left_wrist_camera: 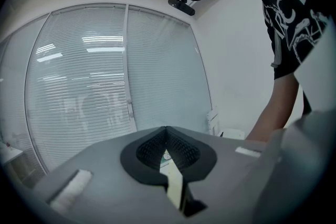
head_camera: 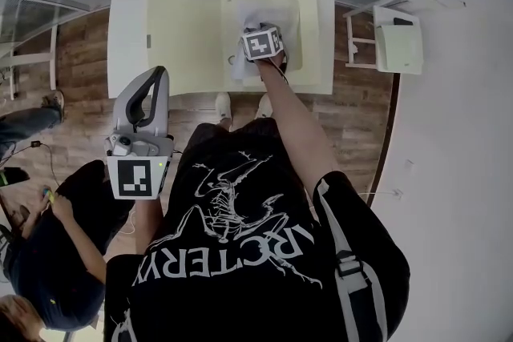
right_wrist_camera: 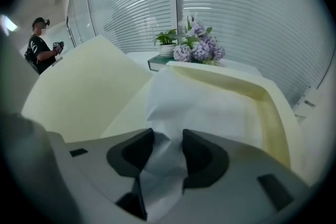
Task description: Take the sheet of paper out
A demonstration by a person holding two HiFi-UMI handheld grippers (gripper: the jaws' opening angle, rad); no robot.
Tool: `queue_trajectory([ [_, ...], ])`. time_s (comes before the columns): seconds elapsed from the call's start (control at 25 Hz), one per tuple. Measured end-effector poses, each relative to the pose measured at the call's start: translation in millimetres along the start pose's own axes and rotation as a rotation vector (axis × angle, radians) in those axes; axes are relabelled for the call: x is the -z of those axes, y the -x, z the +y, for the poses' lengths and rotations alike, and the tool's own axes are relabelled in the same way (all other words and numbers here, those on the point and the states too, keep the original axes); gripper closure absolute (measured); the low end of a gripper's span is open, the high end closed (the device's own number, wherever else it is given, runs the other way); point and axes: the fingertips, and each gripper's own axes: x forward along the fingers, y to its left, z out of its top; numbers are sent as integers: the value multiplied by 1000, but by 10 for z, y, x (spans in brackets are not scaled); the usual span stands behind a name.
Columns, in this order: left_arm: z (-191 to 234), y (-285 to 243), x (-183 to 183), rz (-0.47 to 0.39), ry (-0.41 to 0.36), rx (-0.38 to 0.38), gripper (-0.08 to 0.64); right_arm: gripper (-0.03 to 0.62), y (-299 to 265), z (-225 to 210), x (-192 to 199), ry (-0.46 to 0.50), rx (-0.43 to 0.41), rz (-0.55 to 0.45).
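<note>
Paper (right_wrist_camera: 210, 107) pinched between jaws of right gripper (right_wrist_camera: 168, 147); left gripper (left_wrist_camera: 167, 152) pressed together. Draw back steadily from the folder (right_wrist_camera: 79, 92) ahead, grip firm, avoiding tears.

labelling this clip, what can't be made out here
Head view: tips of the right tongs, under their own marker cube.
Right gripper view: near edge of the sheet of paper, behind the tongs' body.
Left gripper view: pale sliver past the left tongs, too small to name.

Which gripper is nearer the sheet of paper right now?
Right. The right gripper is clamped on the sheet of paper in the yellow folder; the left gripper is held back near the person's waist, well short of it.
</note>
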Motion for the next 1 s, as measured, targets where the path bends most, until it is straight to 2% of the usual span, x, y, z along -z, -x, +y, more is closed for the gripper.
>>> queue_trajectory([
  [0.12,-7,7,14,8,4,1,549,447,32,-36,-10,-18,-1,-13],
  [0.28,-31,21,14,8,-5,7,549,545,79,-52,-13,16,0,-16],
  [0.4,-45,22,-15,-4,-11,12,549,571,261,-9,-104,9,-25,-65],
  [0.56,-58,-56,-10,-10,-16,26,549,575,799,36,-370,-53,-76,-239],
  [0.76,-147,-241,-92,-43,-3,63,549,578,1591,10,-713,-84,-125,-450],
  [1.0,-258,-419,-196,-75,2,93,549,578,2530,-185,-1037,-76,-88,-665],
])
